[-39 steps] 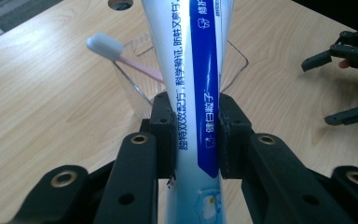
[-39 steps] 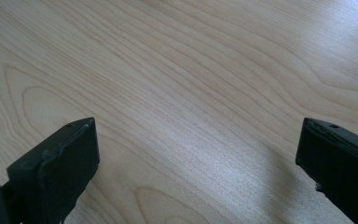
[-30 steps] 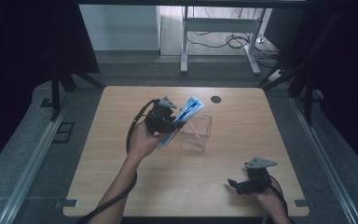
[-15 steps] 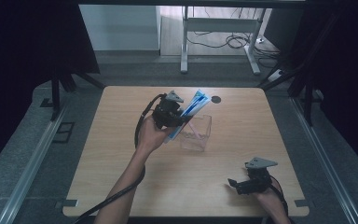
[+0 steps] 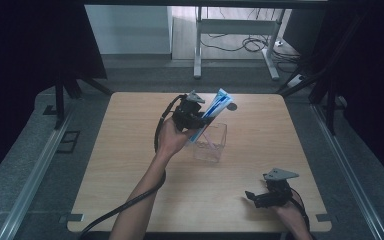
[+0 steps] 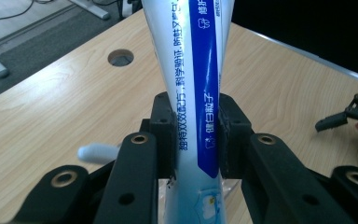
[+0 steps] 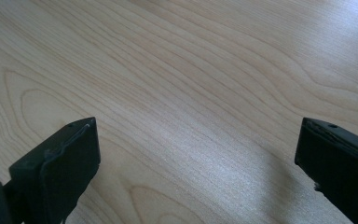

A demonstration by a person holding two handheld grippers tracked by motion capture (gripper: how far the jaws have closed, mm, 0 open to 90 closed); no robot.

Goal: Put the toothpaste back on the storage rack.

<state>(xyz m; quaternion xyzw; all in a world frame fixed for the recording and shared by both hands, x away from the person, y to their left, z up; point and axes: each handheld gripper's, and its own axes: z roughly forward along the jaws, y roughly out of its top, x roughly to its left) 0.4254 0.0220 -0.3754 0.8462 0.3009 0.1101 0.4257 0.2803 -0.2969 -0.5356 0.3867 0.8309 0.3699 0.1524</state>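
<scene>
High view, worktop [image 5: 130, 200]: light wood, round cable hole [image 5: 232, 106] near the far edge, right of centre.
Clear box [image 5: 212, 145]: transparent, open-topped, sits mid-worktop, just right of the left hand.
Toothpaste tube [image 5: 211, 114]: white with blue band, tilted, crimped end up and away toward the cable hole, lower end over the box's left rim. Whether it touches the box: cannot tell.
Left claw [image 5: 196, 119]: raised above the worktop beside the box, clenched on the tube. Left gripper view confirms it: both pads press the tube's [image 6: 196, 102] sides at mid-length, printed text running along it.
White cap-like piece [image 6: 97, 152]: pokes out left of the left claw [image 6: 196, 140] in the left gripper view; what it belongs to is unclear.
Right claw [image 5: 254, 197]: low at the near right of the worktop, well apart from the box, jaws pointing left.
Right gripper view: right claw's [image 7: 198, 154] jaws spread wide, released, bare wood between them.
</scene>
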